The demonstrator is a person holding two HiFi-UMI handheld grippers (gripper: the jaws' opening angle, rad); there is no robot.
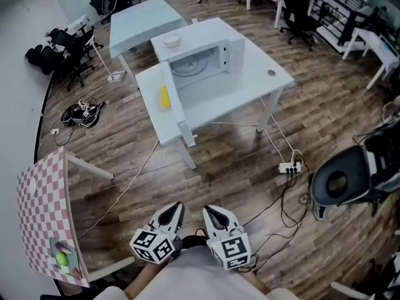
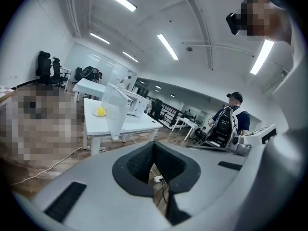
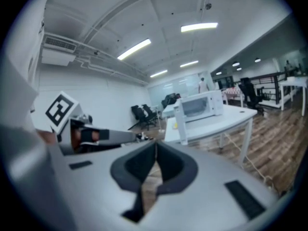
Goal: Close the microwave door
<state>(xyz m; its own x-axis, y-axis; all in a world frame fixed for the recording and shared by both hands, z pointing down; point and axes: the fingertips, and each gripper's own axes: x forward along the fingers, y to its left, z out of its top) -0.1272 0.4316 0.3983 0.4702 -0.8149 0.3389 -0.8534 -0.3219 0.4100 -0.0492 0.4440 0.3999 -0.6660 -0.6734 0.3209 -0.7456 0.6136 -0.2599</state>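
Observation:
A white microwave (image 1: 201,54) stands on a white table (image 1: 269,83) in the far middle of the head view. Its door (image 1: 174,102) hangs wide open, swung out toward the table's front left. A yellow object (image 1: 164,97) lies on the table beside the door, and a small white bowl (image 1: 172,40) rests on the microwave's top. My left gripper (image 1: 177,206) and right gripper (image 1: 208,209) are held close together low in the view, well short of the table, both shut and empty. The left gripper view shows the door (image 2: 115,115) edge-on; the right gripper view shows the microwave (image 3: 199,105) ahead.
A power strip (image 1: 289,166) with loose cables lies on the wooden floor right of the table. A pink checkered table (image 1: 42,208) stands at the near left, a black office chair (image 1: 347,181) at the right, a second white table (image 1: 139,19) behind. A person with a backpack (image 2: 226,126) stands nearby.

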